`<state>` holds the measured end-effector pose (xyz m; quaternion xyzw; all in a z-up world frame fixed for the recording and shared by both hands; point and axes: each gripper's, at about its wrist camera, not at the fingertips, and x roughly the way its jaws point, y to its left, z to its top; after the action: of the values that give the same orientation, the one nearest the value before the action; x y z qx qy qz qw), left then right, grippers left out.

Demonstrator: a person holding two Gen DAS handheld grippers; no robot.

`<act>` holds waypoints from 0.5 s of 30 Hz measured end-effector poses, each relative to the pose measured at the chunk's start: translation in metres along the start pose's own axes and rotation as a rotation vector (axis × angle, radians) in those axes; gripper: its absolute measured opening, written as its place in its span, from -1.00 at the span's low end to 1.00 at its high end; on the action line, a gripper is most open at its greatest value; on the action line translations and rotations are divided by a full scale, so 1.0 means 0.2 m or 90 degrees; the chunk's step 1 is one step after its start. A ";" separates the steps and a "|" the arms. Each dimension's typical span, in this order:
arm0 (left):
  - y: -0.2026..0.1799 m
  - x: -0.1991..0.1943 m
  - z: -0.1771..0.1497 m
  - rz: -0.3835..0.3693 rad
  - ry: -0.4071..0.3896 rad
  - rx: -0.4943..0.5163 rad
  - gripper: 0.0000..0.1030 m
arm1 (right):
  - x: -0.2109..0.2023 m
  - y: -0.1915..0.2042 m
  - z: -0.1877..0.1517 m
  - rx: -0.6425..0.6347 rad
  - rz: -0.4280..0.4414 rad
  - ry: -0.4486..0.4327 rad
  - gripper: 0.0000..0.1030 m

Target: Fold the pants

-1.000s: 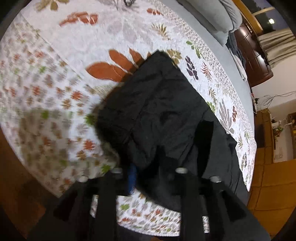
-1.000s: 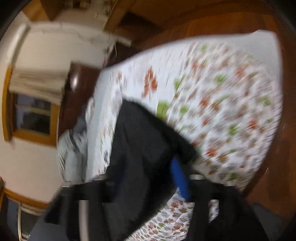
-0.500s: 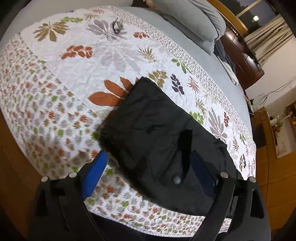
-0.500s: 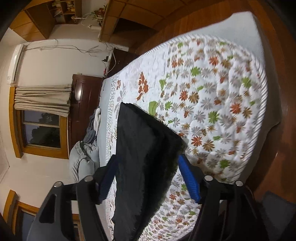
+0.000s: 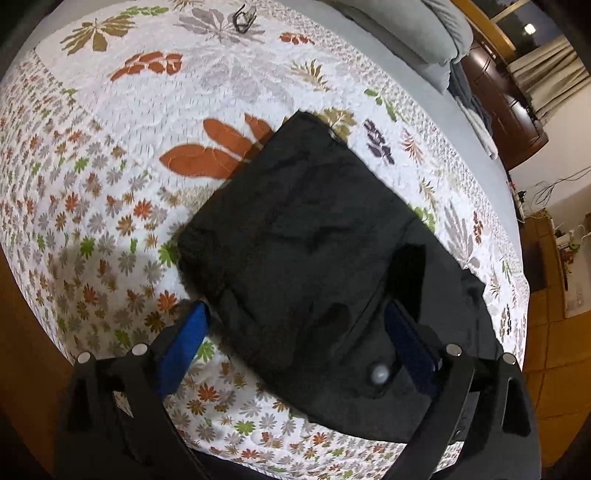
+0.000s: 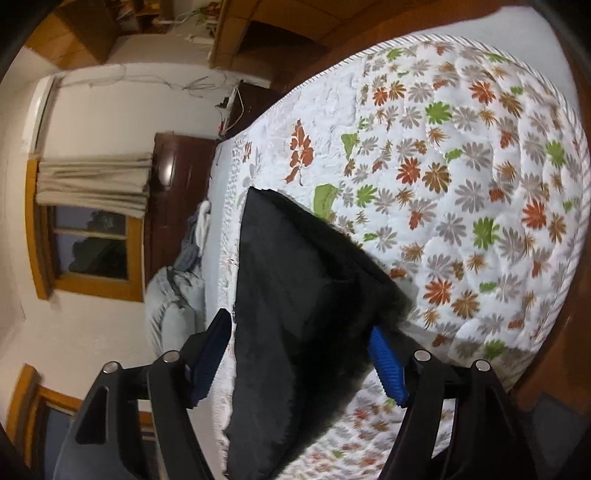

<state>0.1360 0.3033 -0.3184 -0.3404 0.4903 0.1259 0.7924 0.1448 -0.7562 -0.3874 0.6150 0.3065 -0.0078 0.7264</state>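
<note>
The black pants [image 5: 317, 258] lie folded into a thick rectangle on the floral quilt [image 5: 110, 184], near the bed's front edge. My left gripper [image 5: 295, 325] is open, its blue-padded fingers [image 5: 184, 336] spread on either side of the near part of the pants, holding nothing. In the right wrist view the same pants [image 6: 295, 295] show as a dark slab between the open fingers [image 6: 386, 362] of my right gripper [image 6: 299, 350], which hovers at their end, empty.
The quilt [image 6: 461, 184] covers the bed. Grey pillows [image 5: 424, 33] and bedding [image 6: 173, 295] lie at the head, by a dark wooden cabinet [image 5: 506, 103]. A small dark object [image 5: 243, 18] lies on the far quilt. The wooden floor [image 6: 554, 332] borders the bed.
Both grippers were shut on the pants a second ago. They have opened, let the cloth go and pulled back, and the fold has settled flat on the quilt.
</note>
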 end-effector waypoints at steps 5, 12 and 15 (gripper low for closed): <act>0.00 0.02 -0.02 0.000 -0.002 -0.002 0.85 | 0.03 0.03 0.00 -0.003 0.017 0.005 0.38; -0.01 0.05 -0.02 0.009 -0.007 -0.007 0.85 | 0.08 0.00 0.04 0.007 0.019 0.009 0.09; -0.02 0.06 -0.02 0.010 -0.011 -0.005 0.85 | 0.07 0.03 0.03 -0.011 0.016 0.013 -0.56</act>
<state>0.1405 0.2961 -0.3283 -0.3386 0.4857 0.1373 0.7941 0.1610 -0.7553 -0.3886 0.6127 0.3060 0.0099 0.7286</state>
